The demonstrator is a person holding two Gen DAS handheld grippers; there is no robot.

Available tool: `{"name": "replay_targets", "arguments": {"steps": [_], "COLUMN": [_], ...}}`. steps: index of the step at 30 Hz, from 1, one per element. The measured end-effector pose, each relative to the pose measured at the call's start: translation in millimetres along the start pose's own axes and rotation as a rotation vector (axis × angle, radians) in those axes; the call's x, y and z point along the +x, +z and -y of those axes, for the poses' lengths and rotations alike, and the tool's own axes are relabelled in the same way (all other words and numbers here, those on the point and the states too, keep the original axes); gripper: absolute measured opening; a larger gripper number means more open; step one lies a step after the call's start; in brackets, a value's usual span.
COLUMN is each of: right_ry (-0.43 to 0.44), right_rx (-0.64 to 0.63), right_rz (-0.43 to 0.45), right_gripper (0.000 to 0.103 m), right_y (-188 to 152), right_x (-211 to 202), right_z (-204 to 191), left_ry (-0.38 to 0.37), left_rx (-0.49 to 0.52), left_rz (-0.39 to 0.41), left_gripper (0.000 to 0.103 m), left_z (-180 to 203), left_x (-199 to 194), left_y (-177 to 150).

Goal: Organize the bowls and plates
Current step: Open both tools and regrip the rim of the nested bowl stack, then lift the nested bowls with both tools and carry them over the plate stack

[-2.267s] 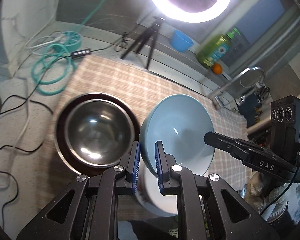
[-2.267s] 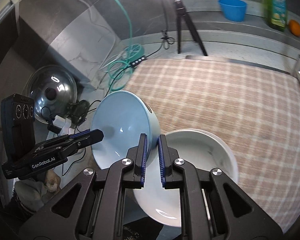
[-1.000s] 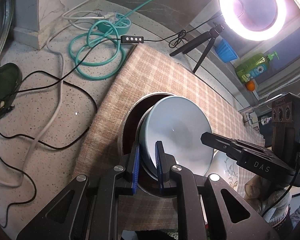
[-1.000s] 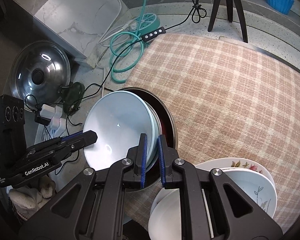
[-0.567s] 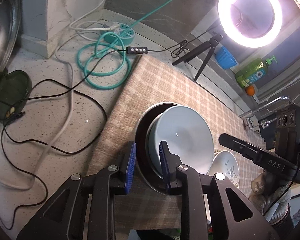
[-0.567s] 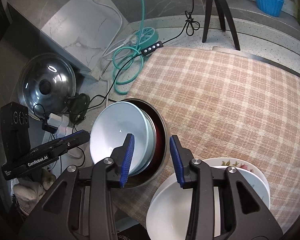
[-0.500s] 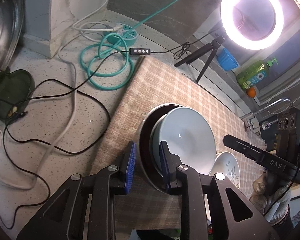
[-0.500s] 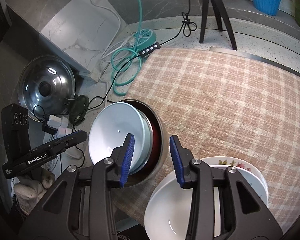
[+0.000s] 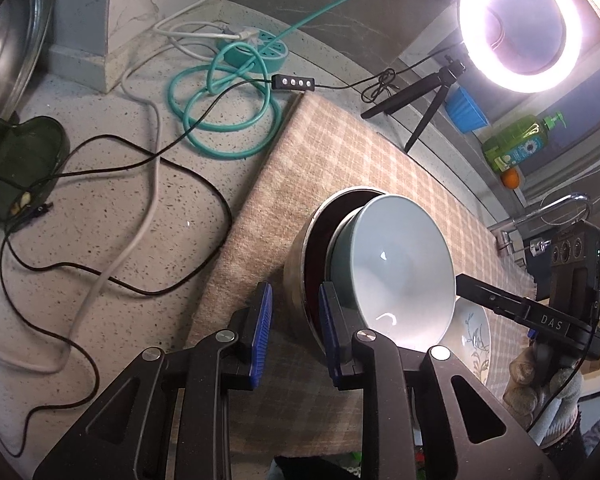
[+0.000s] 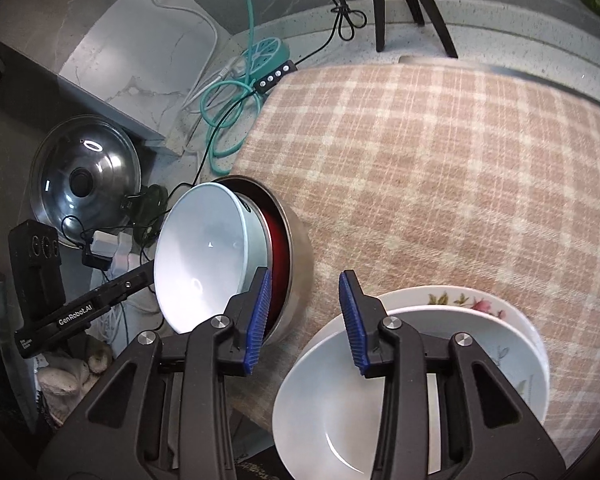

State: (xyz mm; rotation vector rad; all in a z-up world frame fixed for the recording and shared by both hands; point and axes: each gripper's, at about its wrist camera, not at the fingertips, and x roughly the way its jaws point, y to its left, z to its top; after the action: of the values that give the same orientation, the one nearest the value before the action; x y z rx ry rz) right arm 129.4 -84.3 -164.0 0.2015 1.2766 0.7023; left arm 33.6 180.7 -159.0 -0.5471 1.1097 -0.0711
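A light blue bowl [image 9: 396, 264] sits nested in a steel bowl with a dark red lining [image 9: 300, 256] on the plaid cloth; it also shows in the right wrist view [image 10: 204, 252]. My left gripper [image 9: 294, 320] is open, its jaws just before the stack's near rim. My right gripper [image 10: 306, 312] is open and empty, between the steel bowl [image 10: 298, 260] and a stack of white plates [image 10: 380, 396], the lowest with flowers [image 10: 480, 304]. A patterned plate [image 9: 474, 340] shows beyond the blue bowl.
Plaid cloth [image 10: 440, 160] covers the counter. Teal hose [image 9: 220, 120], black and white cables [image 9: 120, 208] lie to the left. A pot lid [image 10: 84, 176] leans at the left. A ring light on a tripod [image 9: 516, 24], blue cup [image 9: 466, 110], green bottle [image 9: 516, 146] stand behind.
Both grippers carried the blue bowl over to the steel bowl, set it inside, opened, and drew back from it. The stack stays in place.
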Motion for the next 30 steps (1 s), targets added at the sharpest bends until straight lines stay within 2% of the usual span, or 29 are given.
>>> {"name": "replay_targets", "arguments": {"steps": [7,18,24,30], "right_ry": [0.020,0.027,0.024,0.007], "right_rx": [0.022,0.031,0.031,0.016], "right_rz": [-0.021,-0.050,-0.048,-0.050], "right_gripper": [0.025,0.014,0.013,0.013], "right_y": [-1,1,1,1], "right_x": [9,23,25,26], "right_z": [1,-3,-4,-6], "left_ry": [-0.019,-0.006,0.012,0.086], "left_rx": [-0.033,-0.010,0.020,0.108], "left_rz": [-0.015,-0.032,-0.038,-0.039], "left_gripper": [0.019,0.017,0.010,0.009], "left_z": [-5,-2,7,19], "left_x": [6,14,16,17], "left_y": [-1,2,2,1]}}
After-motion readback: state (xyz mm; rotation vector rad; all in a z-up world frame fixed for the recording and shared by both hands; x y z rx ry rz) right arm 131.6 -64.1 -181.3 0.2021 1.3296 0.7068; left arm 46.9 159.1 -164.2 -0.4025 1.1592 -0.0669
